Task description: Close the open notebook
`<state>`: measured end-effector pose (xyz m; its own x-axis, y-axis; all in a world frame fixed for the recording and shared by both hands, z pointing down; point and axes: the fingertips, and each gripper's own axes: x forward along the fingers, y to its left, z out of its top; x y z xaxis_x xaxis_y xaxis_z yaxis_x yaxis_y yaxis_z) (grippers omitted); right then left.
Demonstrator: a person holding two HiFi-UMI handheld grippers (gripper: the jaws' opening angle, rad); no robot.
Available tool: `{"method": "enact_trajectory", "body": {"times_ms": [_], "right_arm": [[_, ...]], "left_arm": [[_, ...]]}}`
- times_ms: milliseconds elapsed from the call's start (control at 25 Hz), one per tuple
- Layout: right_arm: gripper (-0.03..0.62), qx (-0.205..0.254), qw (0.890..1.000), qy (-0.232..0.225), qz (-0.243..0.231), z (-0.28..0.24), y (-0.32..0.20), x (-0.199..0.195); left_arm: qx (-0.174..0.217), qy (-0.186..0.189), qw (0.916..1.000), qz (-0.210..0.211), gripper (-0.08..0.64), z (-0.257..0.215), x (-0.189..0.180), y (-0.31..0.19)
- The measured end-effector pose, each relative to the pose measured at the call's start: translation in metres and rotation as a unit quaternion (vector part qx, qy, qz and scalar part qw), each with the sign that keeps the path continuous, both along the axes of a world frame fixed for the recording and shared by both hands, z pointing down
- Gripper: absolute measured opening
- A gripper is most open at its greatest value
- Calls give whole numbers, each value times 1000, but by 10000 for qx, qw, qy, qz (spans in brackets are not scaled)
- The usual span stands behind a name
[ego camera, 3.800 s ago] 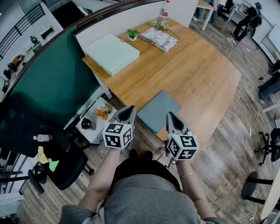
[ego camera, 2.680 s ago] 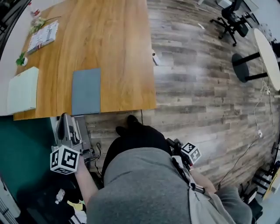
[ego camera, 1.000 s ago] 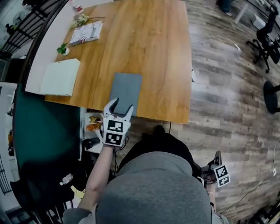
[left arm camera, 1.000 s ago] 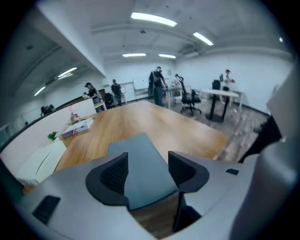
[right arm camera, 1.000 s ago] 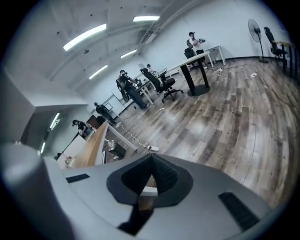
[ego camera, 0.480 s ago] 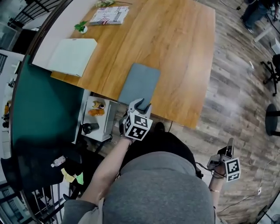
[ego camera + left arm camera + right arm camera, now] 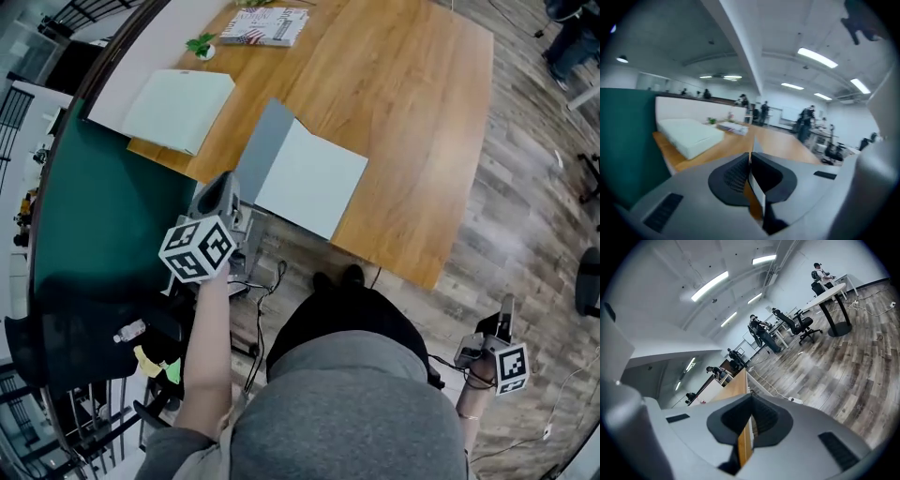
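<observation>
notebook point(image 7: 311, 178) open, spine running near-to-far | left gripper point(image 7: 225, 180) just closed onto its raised cover point(image 7: 265, 141) | right gripper point(image 7: 507, 302) closed, empty

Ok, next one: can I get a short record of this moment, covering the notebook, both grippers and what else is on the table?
notebook: open, white page up, near the table's front edge
cover: grey, raised at the left
left gripper: jaws have just been closing, now pinched on the cover's edge
right gripper: jaws together, empty, low beside the person, off the table
table: wooden
also there: pale box, magazine, plant
</observation>
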<state>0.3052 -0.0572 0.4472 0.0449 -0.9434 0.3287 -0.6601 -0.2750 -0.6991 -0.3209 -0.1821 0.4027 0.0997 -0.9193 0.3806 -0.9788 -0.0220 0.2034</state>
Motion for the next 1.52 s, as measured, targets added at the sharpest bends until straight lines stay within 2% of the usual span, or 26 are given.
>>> {"method": "enact_trajectory", "body": {"times_ms": [40,80,120,160,200,240,280,320,360,400,440,480,520,560,640,760,800,840,960,1080,1160,1240,1320,1360,1440,1520], "right_arm": [[6,-7,10000,2,-33,-1,-2,-3],[6,1,10000,5,-78,-4,-5,-6],[6,36,9999,23,-149,-8,-8,-10],[6,85,9997,63,-232,-13,-11,-14],[6,138,9994,115,-307,-18,-16,-16],[6,190,9990,159,-364,-23,-21,-18],[6,230,9987,193,-405,-26,-25,-20],[6,255,9984,231,-447,-29,-30,-22],[6,267,9981,258,-493,-30,-34,-24],[6,274,9978,257,-537,-31,-38,-27],[6,290,9976,225,-582,-31,-41,-32],[6,314,9974,171,-624,-30,-44,-37],[6,330,9973,97,-648,-30,-45,-41],[6,339,9973,9,-653,-29,-44,-46],[6,334,9973,-89,-651,-28,-39,-51],[6,272,9973,82,-676,-27,-30,-48],[6,257,9974,109,-660,-26,-27,-47],[6,230,9977,132,-629,-25,-23,-44],[6,229,9985,35,-501,-23,-15,-34],[6,300,9984,-10,-476,-24,-14,-31],[6,359,9980,-21,-529,-26,-16,-33],[6,398,9976,-105,-564,-26,-18,-37],[6,401,9972,-114,-623,-26,-19,-41],[6,407,9969,-97,-663,-27,-20,-43],[6,416,9966,-90,-703,-28,-21,-44],[6,398,9968,-106,-686,-28,-20,-41]], "left_arm": [[-327,130,9976,-589,31,21,-40,2],[-667,464,9906,-1104,55,46,-70,8],[-892,979,9793,-1528,120,69,-89,17],[-957,1502,9665,-1847,143,84,-96,29],[-927,1784,9580,-2047,156,91,-96,40],[-901,1670,9592,-2098,184,93,-90,48],[-918,1181,9697,-1932,193,93,-77,50],[-941,479,9832,-1487,193,91,-56,45],[-934,-227,9921,-802,193,88,-26,36],[-907,-779,9928,-32,193,86,7,25],[-895,-1097,9877,658,193,85,40,14],[-931,-1183,9812,1204,193,86,69,6],[-1025,-1129,9750,1616,205,87,95,2],[-1145,-1067,9686,1931,255,90,116,3],[-1323,-1263,9522,2445,281,95,154,18],[-1569,-2143,9170,2974,282,117,189,48],[-1680,-2344,9096,2991,282,127,191,53],[-1771,-2413,9076,2944,281,137,190,56],[-1902,-2194,9161,2765,278,145,188,56],[-1963,-2029,9164,2838,267,145,189,53],[-1965,-1734,9197,2924,250,144,188,52],[-2009,-1301,9224,3033,231,142,189,53],[-2027,-906,9225,3157,152,138,193,56],[-1982,-689,9254,3156,104,134,195,56],[-1779,12,9404,2897,52,117,187,51],[-1394,1051,9564,2340,46,87,161,40]]}}
